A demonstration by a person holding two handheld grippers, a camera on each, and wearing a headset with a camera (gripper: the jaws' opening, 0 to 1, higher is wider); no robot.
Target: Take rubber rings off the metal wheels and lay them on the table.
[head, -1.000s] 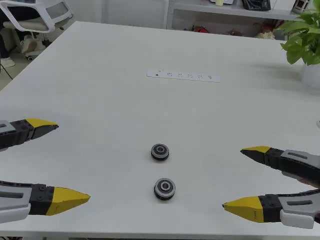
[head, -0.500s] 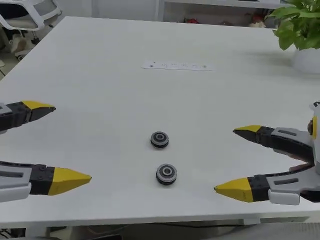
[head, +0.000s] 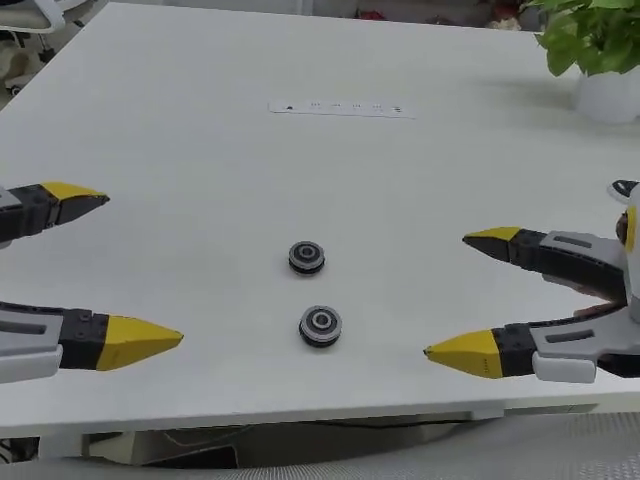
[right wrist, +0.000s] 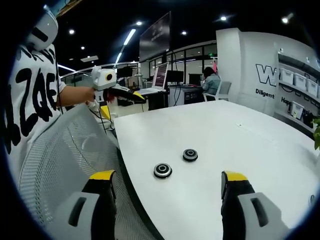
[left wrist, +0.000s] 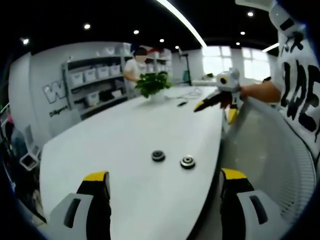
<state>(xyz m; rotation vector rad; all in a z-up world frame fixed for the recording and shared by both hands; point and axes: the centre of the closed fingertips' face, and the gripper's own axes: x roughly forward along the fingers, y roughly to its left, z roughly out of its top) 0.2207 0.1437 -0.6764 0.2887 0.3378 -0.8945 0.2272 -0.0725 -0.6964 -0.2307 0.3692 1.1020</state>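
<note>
1. While both tools hover over the white counter (head: 200, 130) with nothing between their jaws, the two metal wheels sit in the open gap between them.
2. The left hand-held gripper (head: 142, 269) is spread wide, its yellow tips well apart. The right hand-held gripper (head: 446, 295) is spread just as wide and holds nothing.
3. The near wheel (head: 320, 326) lies close to the counter's front edge. The far wheel (head: 306, 257) lies just behind it, and the two do not touch.
4. Each wheel lies flat with its axle pointing up, and the dark rubber rings (head: 320, 341) look to be on both rims (so the job seems hardly begun).
5. The relation that matters: the wheels lie inward of both tools, to the right of the left one and to the left of the right one. Both sets of jaws point roughly toward them.
6. The right hand-held gripper's lower tip looks a little nearer the near wheel, so I would call that hand the closer one, though the margin is slight.
7. With the axle upright, a ring's edge is open to a sideways approach from either hand. I would guess one tool must pin the wheel while the other peels.
</note>
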